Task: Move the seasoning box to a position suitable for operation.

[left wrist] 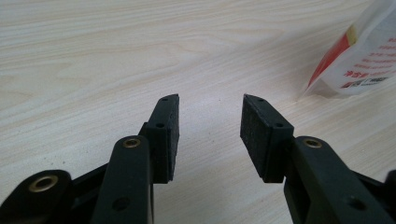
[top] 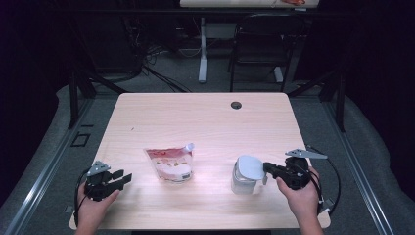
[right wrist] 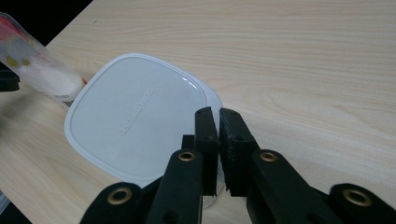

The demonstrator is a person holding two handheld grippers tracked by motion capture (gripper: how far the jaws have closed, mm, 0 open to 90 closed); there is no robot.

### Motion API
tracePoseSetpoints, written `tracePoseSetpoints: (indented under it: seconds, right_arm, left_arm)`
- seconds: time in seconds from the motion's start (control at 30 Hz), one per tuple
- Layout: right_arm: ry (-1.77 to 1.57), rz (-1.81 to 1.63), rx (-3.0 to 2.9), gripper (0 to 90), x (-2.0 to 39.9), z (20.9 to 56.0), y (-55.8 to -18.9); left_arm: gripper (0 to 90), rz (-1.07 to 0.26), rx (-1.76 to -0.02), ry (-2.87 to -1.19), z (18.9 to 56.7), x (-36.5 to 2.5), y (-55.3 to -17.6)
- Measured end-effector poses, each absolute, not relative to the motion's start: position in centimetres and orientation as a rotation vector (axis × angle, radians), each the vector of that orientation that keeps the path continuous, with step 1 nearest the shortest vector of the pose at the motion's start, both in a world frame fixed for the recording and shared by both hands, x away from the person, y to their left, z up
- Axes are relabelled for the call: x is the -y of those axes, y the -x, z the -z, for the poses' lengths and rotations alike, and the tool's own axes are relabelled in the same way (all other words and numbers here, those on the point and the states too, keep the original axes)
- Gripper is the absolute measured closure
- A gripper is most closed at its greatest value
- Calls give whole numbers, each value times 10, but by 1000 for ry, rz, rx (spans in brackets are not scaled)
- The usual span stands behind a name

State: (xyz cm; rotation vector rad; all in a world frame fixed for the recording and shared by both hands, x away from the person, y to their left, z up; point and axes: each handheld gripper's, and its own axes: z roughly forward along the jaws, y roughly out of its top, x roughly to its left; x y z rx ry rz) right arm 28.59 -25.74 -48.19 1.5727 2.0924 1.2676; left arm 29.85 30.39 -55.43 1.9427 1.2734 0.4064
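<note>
**deskcam_fan:** Closest to the camera are the person's two hands at the near edge of the light wooden desk [top: 205, 112]. Between them stands a clear plastic pouch with red and white print [top: 170, 164], roughly mid-desk, spout corner pointing up. Right of it, well apart, sits a clear squarish plastic container with a grey-white rounded-square lid [top: 246, 174]. Small dark round hole [top: 236, 105] near the far edge, black chair [top: 259, 44] and a desk leg on the floor behind. Nothing sits between the pouch and the container, just bare wood.

**gripnerd:** What are the claws doing?

**deskcam_fan:** Right claw [right wrist: 219, 122] is nearly closed, the two black pads almost meeting, right at the lid's near edge. In the right gripper view the tips sit over the lid's rim, but I can't tell whether they're actually pinching anything. Left claw [left wrist: 210, 121] stands wide open with nothing between the pads, only desk below, and the pouch's corner off to its upper right.

**gripnerd:** Hand poses?

**deskcam_fan:** Right hand [top: 299, 188] comes in from the bottom right, gripper held about level and pointing left at the container. Left hand [top: 95, 196] rests low at the desk's left front corner, its claw aimed toward the pouch, well short of it.
</note>
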Motion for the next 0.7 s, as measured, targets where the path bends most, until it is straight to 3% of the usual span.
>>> tracePoseSetpoints:
  seconds: [0.7]
  right_arm:
    - [-1607,-1230,-2093,870,260,489,-287]
  left_arm:
    - [574,-406,-1273,-1945,554,-304,-299]
